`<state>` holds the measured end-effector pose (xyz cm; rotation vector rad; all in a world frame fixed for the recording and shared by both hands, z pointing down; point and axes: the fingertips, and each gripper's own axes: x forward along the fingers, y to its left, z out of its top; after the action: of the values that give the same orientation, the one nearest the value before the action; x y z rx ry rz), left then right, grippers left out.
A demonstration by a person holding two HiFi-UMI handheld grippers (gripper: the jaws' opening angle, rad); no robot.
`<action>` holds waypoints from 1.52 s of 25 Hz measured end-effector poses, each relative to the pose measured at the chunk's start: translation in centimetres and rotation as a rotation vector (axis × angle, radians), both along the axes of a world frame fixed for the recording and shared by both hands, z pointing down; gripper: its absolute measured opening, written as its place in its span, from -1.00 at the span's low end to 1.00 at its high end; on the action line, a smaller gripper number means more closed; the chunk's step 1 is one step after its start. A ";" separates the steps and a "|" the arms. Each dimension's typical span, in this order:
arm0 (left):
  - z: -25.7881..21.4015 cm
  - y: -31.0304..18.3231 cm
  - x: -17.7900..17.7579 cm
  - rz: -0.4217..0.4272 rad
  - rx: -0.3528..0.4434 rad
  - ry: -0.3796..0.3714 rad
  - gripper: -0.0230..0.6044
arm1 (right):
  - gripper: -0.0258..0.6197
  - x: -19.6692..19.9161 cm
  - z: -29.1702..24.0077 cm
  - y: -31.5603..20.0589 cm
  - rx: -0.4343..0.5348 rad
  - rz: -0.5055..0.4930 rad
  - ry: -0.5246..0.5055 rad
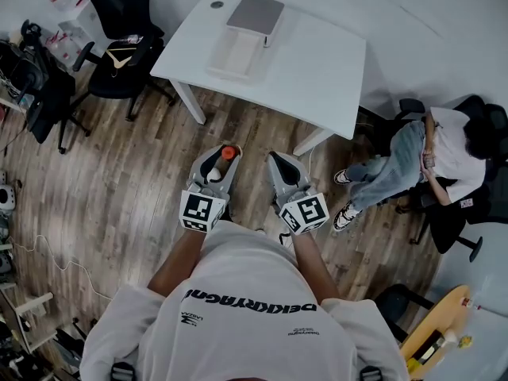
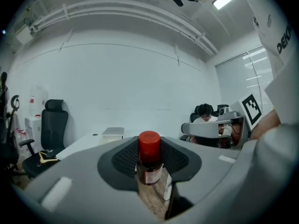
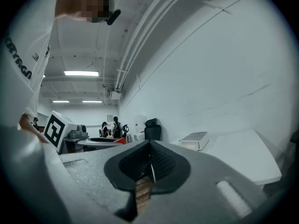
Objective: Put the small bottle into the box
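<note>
The small bottle [image 1: 228, 152], with a red cap, stands upright between the jaws of my left gripper [image 1: 224, 159], which is shut on it. In the left gripper view the small bottle [image 2: 149, 158] fills the middle and its dark body and label show below the cap. My right gripper [image 1: 275, 159] is held beside the left one, shut and empty; its pads [image 3: 159, 162] meet in the right gripper view. Both hang over the wooden floor, short of the white table [image 1: 317, 70]. The box [image 1: 242, 42] lies open on that table, lid raised at its far end.
A black office chair [image 1: 119, 46] stands left of the table. A person [image 1: 429, 161] sits on a chair to the right. Cluttered equipment and cables line the left edge [image 1: 24, 86]. A yellow board [image 1: 432, 332] is at the bottom right.
</note>
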<state>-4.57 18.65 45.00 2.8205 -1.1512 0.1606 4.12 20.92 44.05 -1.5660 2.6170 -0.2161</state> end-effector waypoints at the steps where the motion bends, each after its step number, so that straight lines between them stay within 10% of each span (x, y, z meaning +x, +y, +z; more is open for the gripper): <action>1: -0.1 -1.1 -0.1 0.007 -0.002 0.001 -0.47 | -0.93 -0.1 0.0 -1.0 -0.004 0.006 -0.002; 23: -1.5 -21.2 -2.5 0.228 -0.023 -0.010 -0.47 | -0.93 -3.0 -1.9 -19.6 -0.033 0.232 0.015; 38: 0.1 -24.5 -2.5 0.350 -0.048 -0.012 -0.47 | -0.93 -3.6 -2.1 -22.6 -0.037 0.377 0.041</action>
<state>-7.09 -5.88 45.12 2.9548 -0.6351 0.2259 0.57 -1.71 41.93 -2.0527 2.2946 -0.2061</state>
